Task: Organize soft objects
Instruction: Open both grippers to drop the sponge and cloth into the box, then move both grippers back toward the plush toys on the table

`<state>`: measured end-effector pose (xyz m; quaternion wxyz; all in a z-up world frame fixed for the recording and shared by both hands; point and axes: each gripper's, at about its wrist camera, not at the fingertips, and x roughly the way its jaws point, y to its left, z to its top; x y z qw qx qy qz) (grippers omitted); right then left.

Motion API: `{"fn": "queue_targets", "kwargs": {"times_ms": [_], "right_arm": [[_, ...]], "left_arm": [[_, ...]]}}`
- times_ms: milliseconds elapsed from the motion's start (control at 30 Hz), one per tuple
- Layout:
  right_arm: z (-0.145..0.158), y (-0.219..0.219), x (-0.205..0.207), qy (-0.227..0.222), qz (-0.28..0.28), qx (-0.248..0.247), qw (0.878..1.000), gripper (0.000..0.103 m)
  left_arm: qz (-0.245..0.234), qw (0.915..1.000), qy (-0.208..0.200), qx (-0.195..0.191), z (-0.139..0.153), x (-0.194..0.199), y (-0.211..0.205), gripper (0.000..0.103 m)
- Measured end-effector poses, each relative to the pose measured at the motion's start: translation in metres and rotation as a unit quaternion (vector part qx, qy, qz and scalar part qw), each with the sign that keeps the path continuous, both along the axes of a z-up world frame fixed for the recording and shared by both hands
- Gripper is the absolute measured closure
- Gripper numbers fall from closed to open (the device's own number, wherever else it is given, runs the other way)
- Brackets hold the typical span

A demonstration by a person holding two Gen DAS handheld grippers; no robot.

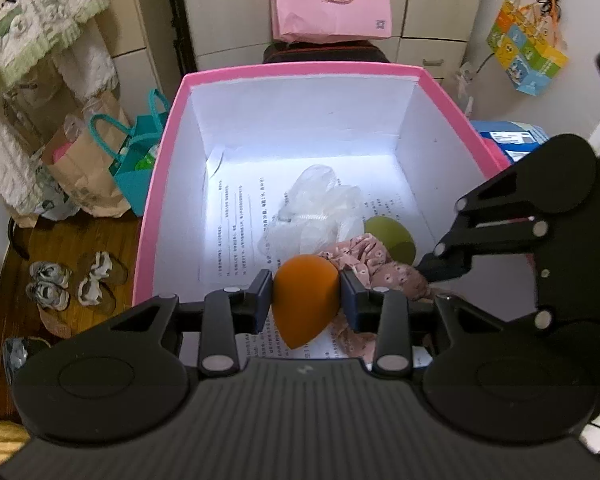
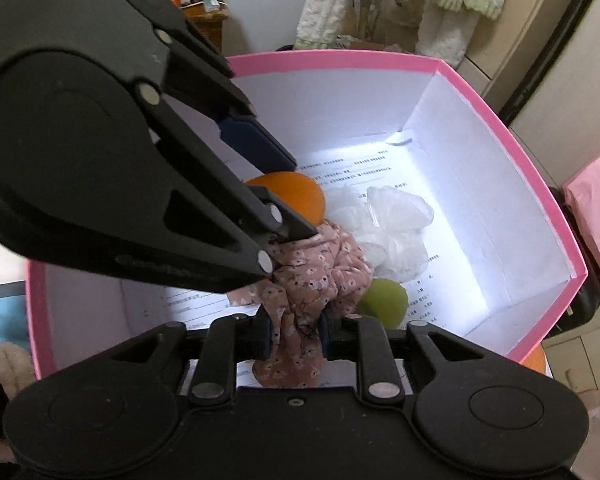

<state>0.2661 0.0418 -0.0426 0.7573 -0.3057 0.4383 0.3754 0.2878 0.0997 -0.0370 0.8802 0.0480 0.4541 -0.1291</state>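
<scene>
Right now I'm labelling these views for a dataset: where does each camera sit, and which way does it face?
Left wrist: on the left gripper, looking down into the pink box; its pads hold the orange sponge; right gripper alongside.
Right wrist: on the right gripper, looking down into the box, gripping the floral cloth.
Shared: box, sponge, cloth, green sponge.

Matt orange foam sponge point(image 1: 305, 300), crinkled floral cloth scrunchie point(image 2: 316, 280), smooth white-lined pink cardboard box point(image 1: 300, 70), printed paper point(image 1: 236, 224).
</scene>
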Motion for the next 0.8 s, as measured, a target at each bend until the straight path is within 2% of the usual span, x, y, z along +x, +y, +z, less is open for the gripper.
{"fn": "queue_targets", "kwargs": {"times_ms": [133,200,267,400,533,800], "right_arm": [[0.004,-0.001,-0.003,-0.008,-0.007,0.010,1.000,0.058],[0.007,-0.006,-0.006,-0.010,-0.011,0.021,1.000,0.049],[0.010,-0.012,-0.009,-0.014,-0.015,0.032,0.999,0.046],[0.019,-0.022,-0.020,-0.022,-0.026,0.057,0.998,0.041],[0.033,-0.037,-0.033,-0.039,-0.044,0.080,0.995,0.041],[0.068,-0.076,-0.060,-0.056,-0.088,0.150,0.983,0.041]], "left_arm": [[0.013,0.9998,-0.003,-0.012,0.000,-0.001,0.004,0.065],[0.011,0.9997,-0.017,-0.010,0.002,-0.005,0.004,0.060],[0.013,0.9995,-0.026,-0.011,0.006,-0.010,0.004,0.054],[0.014,0.9988,-0.039,-0.028,0.015,-0.020,0.008,0.048],[0.015,0.9980,-0.054,-0.030,0.028,-0.035,0.012,0.042],[-0.011,0.9970,-0.061,-0.046,0.055,-0.071,0.014,0.030]]}}
